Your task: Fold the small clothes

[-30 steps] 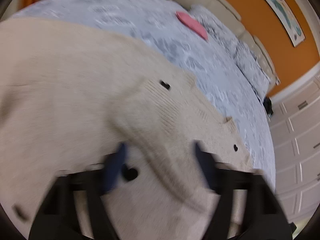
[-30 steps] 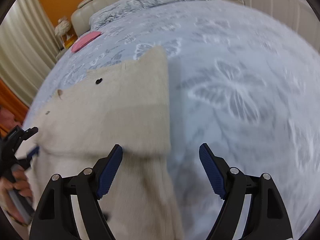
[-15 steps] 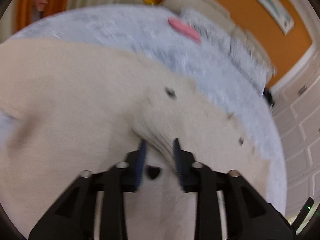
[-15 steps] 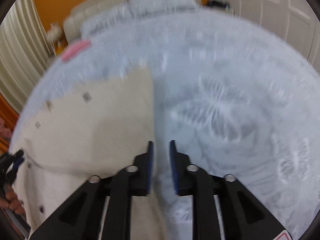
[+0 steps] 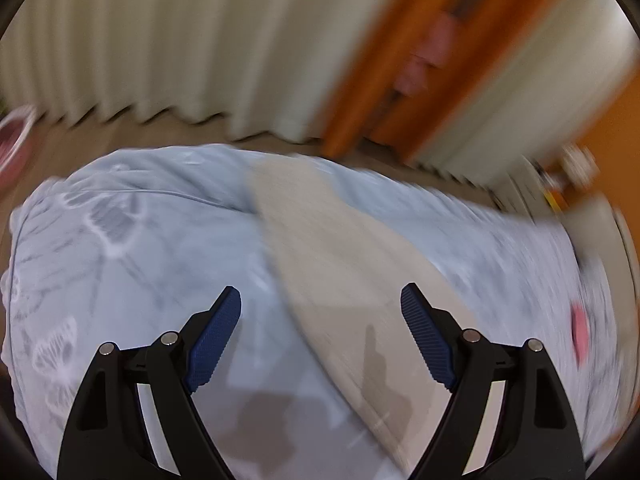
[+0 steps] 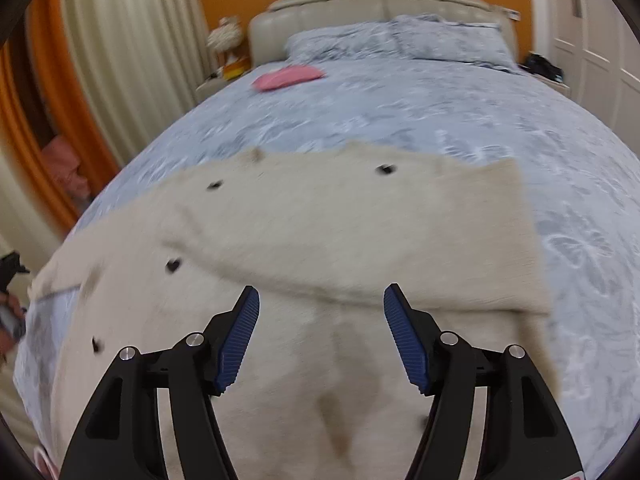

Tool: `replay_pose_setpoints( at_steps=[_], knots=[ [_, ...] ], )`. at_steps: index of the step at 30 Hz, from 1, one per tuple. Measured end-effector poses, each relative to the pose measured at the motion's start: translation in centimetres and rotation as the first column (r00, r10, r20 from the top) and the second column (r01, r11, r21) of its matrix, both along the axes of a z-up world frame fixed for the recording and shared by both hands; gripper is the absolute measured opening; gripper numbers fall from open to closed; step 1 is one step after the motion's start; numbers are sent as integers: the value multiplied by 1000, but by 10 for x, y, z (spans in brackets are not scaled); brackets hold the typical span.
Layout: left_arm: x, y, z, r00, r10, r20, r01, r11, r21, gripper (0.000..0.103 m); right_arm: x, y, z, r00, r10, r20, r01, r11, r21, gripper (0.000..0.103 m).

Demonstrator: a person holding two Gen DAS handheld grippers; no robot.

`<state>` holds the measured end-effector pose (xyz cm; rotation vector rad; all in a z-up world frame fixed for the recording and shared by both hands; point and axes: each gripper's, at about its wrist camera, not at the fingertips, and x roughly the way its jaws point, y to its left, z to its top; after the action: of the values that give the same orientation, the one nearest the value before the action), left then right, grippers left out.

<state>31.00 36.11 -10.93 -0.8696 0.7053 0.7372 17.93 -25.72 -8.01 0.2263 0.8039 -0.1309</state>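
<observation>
A beige knit sweater with small black hearts (image 6: 320, 232) lies spread on the blue butterfly bedspread (image 6: 440, 120), one sleeve folded across its body. My right gripper (image 6: 320, 320) is open and empty just above the sweater's middle. In the left wrist view one beige sleeve (image 5: 332, 248) stretches away over the bedspread (image 5: 120, 248). My left gripper (image 5: 320, 320) is open and empty above that sleeve's near part. The left gripper also shows at the far left of the right wrist view (image 6: 10, 264).
A pink item (image 6: 286, 76) lies near the pillows (image 6: 400, 38) and the beige headboard (image 6: 360, 4). Cream curtains (image 5: 160, 40) and an orange frame (image 5: 400, 60) stand beyond the bed's edge. White wardrobe doors (image 6: 592, 40) are at the right.
Both grippers closed half a second ago and are open now. The left gripper has swung away from the sweater body toward the bed's edge. The right gripper moved left over the sweater.
</observation>
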Motion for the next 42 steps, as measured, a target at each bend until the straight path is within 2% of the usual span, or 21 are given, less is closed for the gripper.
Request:
replay_pose_setpoints(
  at_steps=[2,3,4,5,6,7,10,12,15,18,19,20,21,24,25,26,28,31,33,38,42],
  knots=[
    [4,16,-20,999,49,-13,-50,994,-96,78,2,12,-4,1000,21,-8,-21,1000,-12,67],
    [4,16,-23,998,62,-12,-62,994,-90,74,3,15,-5,1000,27,-11,-27,999,-19,67],
    [7,11,-21,998,59,-6,-59,997,-57,55,4,18,-5,1000,28,-12,-28,999,-24,68],
    [19,4,-21,1000,-21,9,22,999,-46,40,6,17,-6,1000,27,-15,-27,999,-25,68],
    [24,-3,-21,998,-65,-2,65,996,-56,11,6,16,-6,1000,23,-16,-24,999,-23,68],
    [32,-11,-18,995,-99,-14,98,994,-56,11,5,13,-6,1000,16,-16,-16,1000,-19,68],
    [41,-57,29,985,-147,90,140,987,79,10,7,-1,-5,1000,-25,-12,25,999,21,68],
    [49,-108,69,946,-281,159,255,952,167,9,6,-15,-1,998,-65,-4,65,997,48,68],
    [49,-216,137,807,-533,254,447,832,327,9,3,-37,7,993,-116,13,115,992,60,68],
    [29,-328,176,611,-726,317,607,686,401,10,-3,-62,16,985,-169,32,166,983,75,70],
    [19,-367,176,539,-767,349,673,641,370,10,-6,-73,18,980,-195,34,192,978,86,71],
    [15,-390,172,501,-788,356,713,610,345,10,-8,-82,19,977,-210,33,206,974,99,74],
    [10,-420,162,454,-819,352,764,561,319,12,-9,-89,19,975,-220,30,215,971,107,74],
    [-12,-505,108,348,-912,215,868,400,295,20,-12,-111,18,969,-248,3,246,961,124,76],
    [-20,-526,86,322,-932,167,891,358,280,29,-12,-116,16,968,-253,-7,251,959,131,76],
    [-32,-536,61,318,-941,112,904,337,264,34,-11,-123,13,967,-255,-21,255,957,141,76],
    [-51,-536,35,341,-936,91,905,353,236,46,-10,-132,7,965,-257,-48,262,952,157,76],
    [-76,-511,24,428,-895,124,881,444,165,70,-4,-137,0,969,-237,-75,248,948,201,76],
    [-78,-481,23,496,-858,133,848,512,137,77,0,-136,-3,973,-217,-79,230,944,235,76],
    [-43,-422,12,640,-753,153,754,653,63,79,16,-128,-8,987,-140,-81,160,918,363,80],
    [-22,-375,6,720,-672,172,685,729,-21,79,36,-128,-16,982,-161,-96,185,919,348,83]
  ],
)
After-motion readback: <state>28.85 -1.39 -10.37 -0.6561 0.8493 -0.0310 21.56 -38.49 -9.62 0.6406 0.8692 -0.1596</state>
